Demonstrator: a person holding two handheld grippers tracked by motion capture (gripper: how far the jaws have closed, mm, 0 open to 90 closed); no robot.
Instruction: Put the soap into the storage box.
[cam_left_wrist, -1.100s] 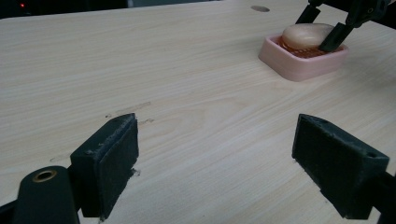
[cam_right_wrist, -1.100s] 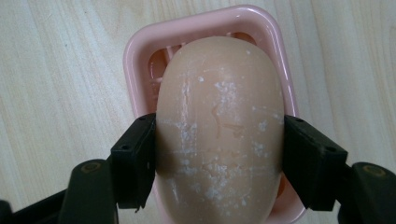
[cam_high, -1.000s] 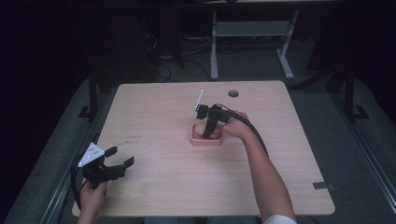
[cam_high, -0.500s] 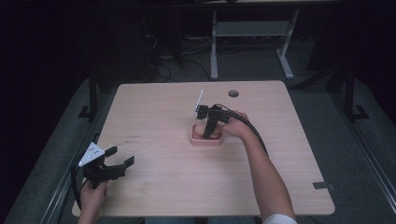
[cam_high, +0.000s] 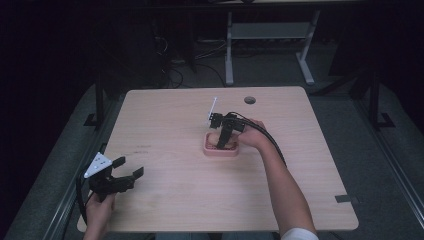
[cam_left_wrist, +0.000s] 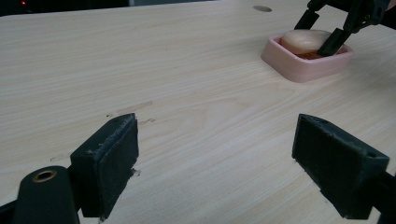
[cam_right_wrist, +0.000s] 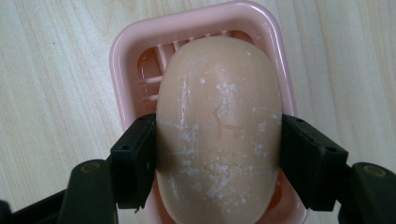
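A pink soap dish (cam_high: 220, 150) (cam_left_wrist: 303, 65) (cam_right_wrist: 130, 56) sits near the middle of the wooden table (cam_high: 165, 115). In it lies a pale beige soap bar (cam_right_wrist: 219, 121) (cam_left_wrist: 303, 39) (cam_high: 213, 139) with white scuff marks. My right gripper (cam_high: 223, 144) (cam_right_wrist: 217, 163) points down into the dish, and its two pads press the soap's left and right sides. At the table's front left corner my left gripper (cam_high: 130, 166) (cam_left_wrist: 215, 163) is held low over the wood, jaws wide apart, with nothing between them. It faces toward the dish.
A round cable hole (cam_high: 249, 100) lies at the back of the table, right of centre. The person's right forearm (cam_high: 280, 185) crosses the front right of the table. Dark floor, cables and a white desk frame (cam_high: 270, 35) lie beyond the far edge.
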